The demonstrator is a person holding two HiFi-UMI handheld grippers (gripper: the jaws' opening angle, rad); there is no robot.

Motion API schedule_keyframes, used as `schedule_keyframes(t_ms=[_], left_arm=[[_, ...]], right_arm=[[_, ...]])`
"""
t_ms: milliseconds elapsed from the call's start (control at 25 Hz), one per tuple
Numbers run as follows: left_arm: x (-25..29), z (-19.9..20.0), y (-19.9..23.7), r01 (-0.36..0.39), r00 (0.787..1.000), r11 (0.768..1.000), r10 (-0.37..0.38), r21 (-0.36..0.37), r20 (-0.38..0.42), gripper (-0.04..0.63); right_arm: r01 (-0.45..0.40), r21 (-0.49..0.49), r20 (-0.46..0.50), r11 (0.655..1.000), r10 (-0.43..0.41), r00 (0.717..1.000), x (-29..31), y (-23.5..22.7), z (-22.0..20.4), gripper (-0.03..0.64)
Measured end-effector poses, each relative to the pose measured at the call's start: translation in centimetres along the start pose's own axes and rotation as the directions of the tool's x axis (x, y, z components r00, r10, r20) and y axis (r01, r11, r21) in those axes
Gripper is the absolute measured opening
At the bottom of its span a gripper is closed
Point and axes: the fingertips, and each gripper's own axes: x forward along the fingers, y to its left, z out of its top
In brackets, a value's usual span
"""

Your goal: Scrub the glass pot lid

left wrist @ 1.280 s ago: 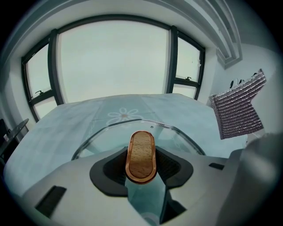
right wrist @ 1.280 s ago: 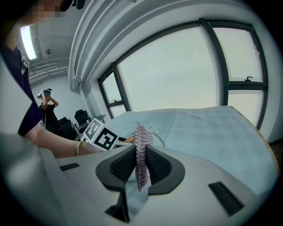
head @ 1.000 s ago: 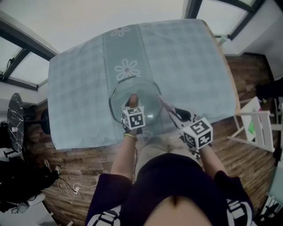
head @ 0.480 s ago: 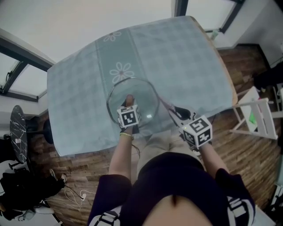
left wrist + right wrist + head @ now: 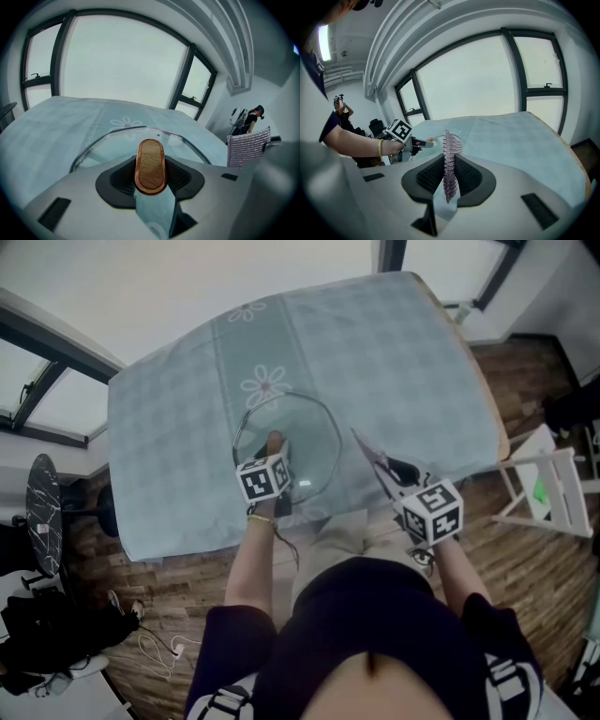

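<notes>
A counter (image 5: pixel 485 395) is covered by a pale checked cloth (image 5: pixel 403 362), on which a flower (image 5: pixel 265 385) is printed toward 12 o'clock. A wood floor (image 5: pixel 178 592) is seen around it. A white frame (image 5: pixel 553 498) is stood at 3 o'clock and a dark round stool (image 5: pixel 37 512) at 9 o'clock. A white cable (image 5: pixel 150 645) is left on the floor at 8 o'clock.

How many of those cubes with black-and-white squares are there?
2. One cube rides the left gripper over the glass lid; the other cube rides the right gripper, by the tablecloth's near edge. None seems hidden.
</notes>
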Motion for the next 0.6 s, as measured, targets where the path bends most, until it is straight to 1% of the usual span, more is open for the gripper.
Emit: schedule_keyframes(t_ms=[160,320,440,600], left_arm=[[-1.0,1.1,0.0,0.076,0.996,0.996,-0.074,-0.056,0.046,0.166],[-1.7,1.7,0.1,0.142,0.987,0.985,-0.133,-0.100,0.085,0.165],[-2.1,2.1,-0.3,0.192,0.977,0.975,-0.180,-0.111,0.111,0.166],[-2.4,2.6,-0.9,0.258,0.961,0.960,-0.243,-0.107,0.131,0.166]], right_arm=[[-0.001,-0.012,-0.004,1.000,0.000,1.000,0.4,0.0,-0.1,0.066],[-0.003,-0.026,-0.007,1.000,0.003,1.000,0.6,0.2,0.2,0.066],[-0.001,-0.033,-0.010,0.999,0.000,1.000,0.8,0.2,0.3,0.066],[0.022,-0.017,0.000,1.000,-0.022,1.000,0.8,-0.6,0.6,0.066]])
